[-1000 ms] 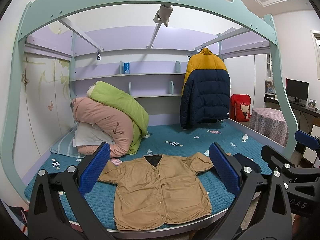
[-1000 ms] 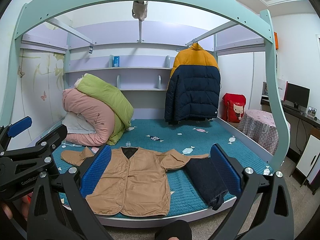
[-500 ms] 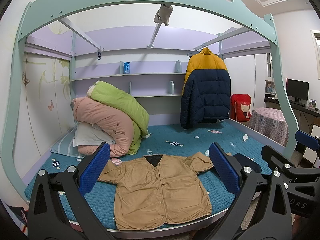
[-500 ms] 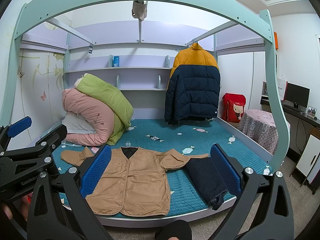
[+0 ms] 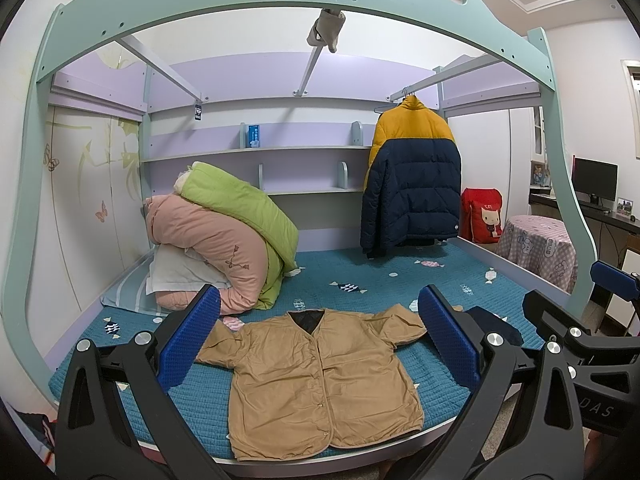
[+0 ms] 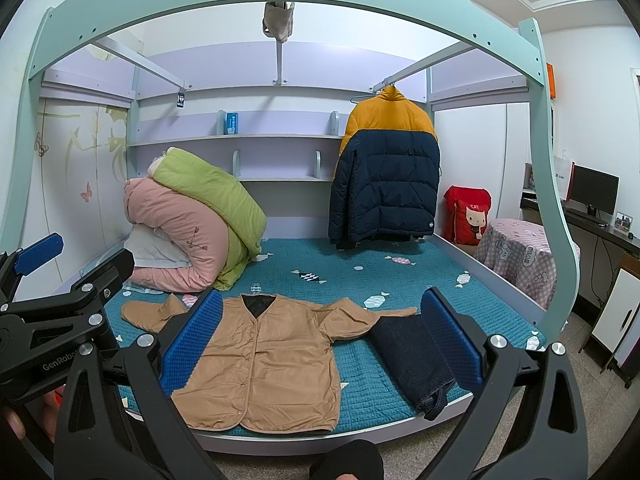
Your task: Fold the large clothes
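A tan button-front jacket [image 5: 320,376] lies flat, front up, sleeves spread, near the front edge of the teal bed [image 5: 360,280]. It also shows in the right wrist view [image 6: 268,360]. My left gripper [image 5: 318,344] is open and empty, held in the air in front of the bed, short of the jacket. My right gripper [image 6: 318,340] is open and empty too, held beside the left one. Folded dark jeans [image 6: 416,360] lie on the bed just right of the jacket.
Rolled pink and green quilts [image 5: 224,240] with a pillow sit at the bed's back left. A navy and yellow puffer jacket [image 5: 412,188] hangs at the back right. The mint bed frame [image 5: 280,4] arches overhead. A covered small table [image 5: 540,248] and a desk stand to the right.
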Demonstrator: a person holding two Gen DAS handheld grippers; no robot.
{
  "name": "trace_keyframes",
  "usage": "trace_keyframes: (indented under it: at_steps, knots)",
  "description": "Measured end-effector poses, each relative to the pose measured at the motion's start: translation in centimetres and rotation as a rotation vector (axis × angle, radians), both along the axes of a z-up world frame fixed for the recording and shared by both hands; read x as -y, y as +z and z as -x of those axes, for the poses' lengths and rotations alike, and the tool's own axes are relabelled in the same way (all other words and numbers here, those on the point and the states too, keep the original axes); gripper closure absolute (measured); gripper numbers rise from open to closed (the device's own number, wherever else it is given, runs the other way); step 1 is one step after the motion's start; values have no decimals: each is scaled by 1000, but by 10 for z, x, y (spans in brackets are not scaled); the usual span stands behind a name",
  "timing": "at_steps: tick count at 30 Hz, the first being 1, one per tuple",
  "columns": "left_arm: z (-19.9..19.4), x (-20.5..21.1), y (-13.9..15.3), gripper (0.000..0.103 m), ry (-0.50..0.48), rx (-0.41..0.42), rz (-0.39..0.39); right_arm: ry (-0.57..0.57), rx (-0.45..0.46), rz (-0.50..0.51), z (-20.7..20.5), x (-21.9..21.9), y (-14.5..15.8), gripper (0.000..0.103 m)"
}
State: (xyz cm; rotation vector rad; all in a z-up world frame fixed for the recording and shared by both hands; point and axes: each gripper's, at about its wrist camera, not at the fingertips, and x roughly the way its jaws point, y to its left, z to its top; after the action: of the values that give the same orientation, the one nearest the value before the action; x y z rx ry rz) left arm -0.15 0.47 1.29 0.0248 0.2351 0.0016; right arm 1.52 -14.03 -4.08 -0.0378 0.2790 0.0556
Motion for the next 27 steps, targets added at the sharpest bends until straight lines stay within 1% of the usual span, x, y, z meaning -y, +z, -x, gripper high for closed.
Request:
trace_keyframes:
  at_steps: [23,24,27]
  knots:
    - [-1,-2,1,5,1,-6,-1,0,-6,-1,0,1,2,7]
    - [0,-6,-5,5,4,-7,-1,1,-7,-1,0,1,3,7]
    - [-1,-7,-6,5,3,-8,-1,0,-9,-1,0,2,2,7]
